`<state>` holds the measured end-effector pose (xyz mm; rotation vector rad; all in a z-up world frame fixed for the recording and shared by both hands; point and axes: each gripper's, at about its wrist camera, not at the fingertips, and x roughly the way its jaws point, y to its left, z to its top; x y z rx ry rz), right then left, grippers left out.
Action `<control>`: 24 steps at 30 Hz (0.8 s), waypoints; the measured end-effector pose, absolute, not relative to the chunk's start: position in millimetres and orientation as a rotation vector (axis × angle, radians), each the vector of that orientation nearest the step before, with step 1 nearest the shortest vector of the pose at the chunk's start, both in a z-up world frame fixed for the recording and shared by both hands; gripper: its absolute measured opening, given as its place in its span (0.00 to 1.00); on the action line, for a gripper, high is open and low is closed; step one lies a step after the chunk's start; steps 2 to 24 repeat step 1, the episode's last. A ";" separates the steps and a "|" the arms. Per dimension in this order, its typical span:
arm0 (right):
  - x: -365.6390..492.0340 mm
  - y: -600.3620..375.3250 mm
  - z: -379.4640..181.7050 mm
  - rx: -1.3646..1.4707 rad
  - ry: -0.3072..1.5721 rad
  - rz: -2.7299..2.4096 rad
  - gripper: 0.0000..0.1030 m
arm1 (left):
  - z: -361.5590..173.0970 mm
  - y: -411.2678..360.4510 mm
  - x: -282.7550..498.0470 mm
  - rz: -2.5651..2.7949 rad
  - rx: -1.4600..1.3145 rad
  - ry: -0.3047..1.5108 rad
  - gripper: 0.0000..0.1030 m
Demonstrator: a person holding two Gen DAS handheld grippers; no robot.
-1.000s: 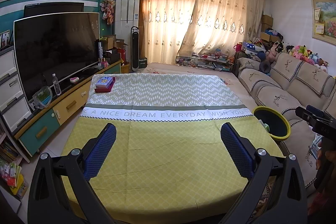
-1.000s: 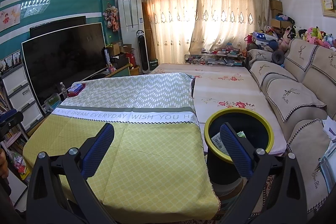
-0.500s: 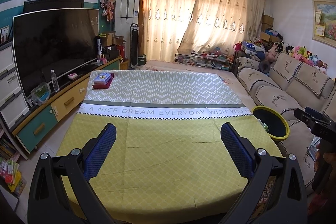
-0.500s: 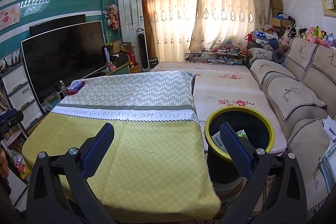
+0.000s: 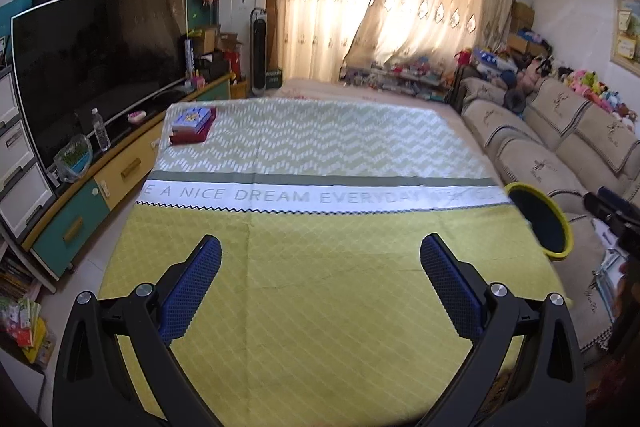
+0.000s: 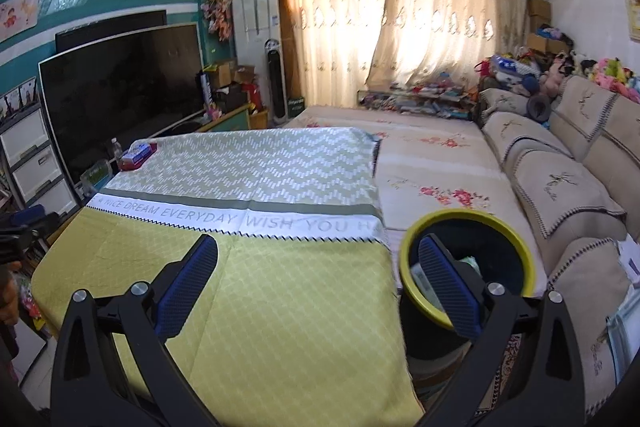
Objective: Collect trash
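A black trash bin with a yellow rim (image 6: 468, 259) stands at the table's right edge; paper scraps lie inside it. It also shows at the right of the left wrist view (image 5: 540, 223). The table carries a yellow and green cloth (image 5: 320, 259), also seen in the right wrist view (image 6: 248, 299), with no loose trash visible on it. My left gripper (image 5: 320, 287) is open and empty over the cloth's near part. My right gripper (image 6: 318, 287) is open and empty, with its right finger in front of the bin.
A stack of books and a small box (image 5: 192, 125) lies at the table's far left corner. A TV (image 5: 100, 59) on a low cabinet runs along the left. A beige sofa (image 6: 560, 187) lines the right. Curtains hang at the back.
Both views have shifted slightly, with the left one tilting a bit. Both grippers stay open and empty, and nothing on the table has moved.
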<state>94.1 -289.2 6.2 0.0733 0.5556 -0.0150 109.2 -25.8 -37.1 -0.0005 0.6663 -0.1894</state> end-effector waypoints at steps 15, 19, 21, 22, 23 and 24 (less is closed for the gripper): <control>109.3 -286.1 6.1 0.066 0.568 -0.003 0.93 | -42.8 -23.3 126.2 -0.176 0.010 0.680 0.95; 109.3 -286.1 6.1 0.066 0.568 -0.003 0.93 | -42.8 -23.3 126.2 -0.176 0.010 0.680 0.95; 109.3 -286.1 6.1 0.066 0.568 -0.003 0.93 | -42.8 -23.3 126.2 -0.176 0.010 0.680 0.95; 109.3 -286.1 6.1 0.066 0.568 -0.003 0.93 | -42.8 -23.3 126.2 -0.176 0.010 0.680 0.95; 109.3 -286.1 6.1 0.066 0.568 -0.003 0.93 | -42.8 -23.3 126.2 -0.176 0.010 0.680 0.95; 109.3 -286.1 6.1 0.066 0.568 -0.003 0.93 | -42.8 -23.3 126.2 -0.176 0.010 0.680 0.95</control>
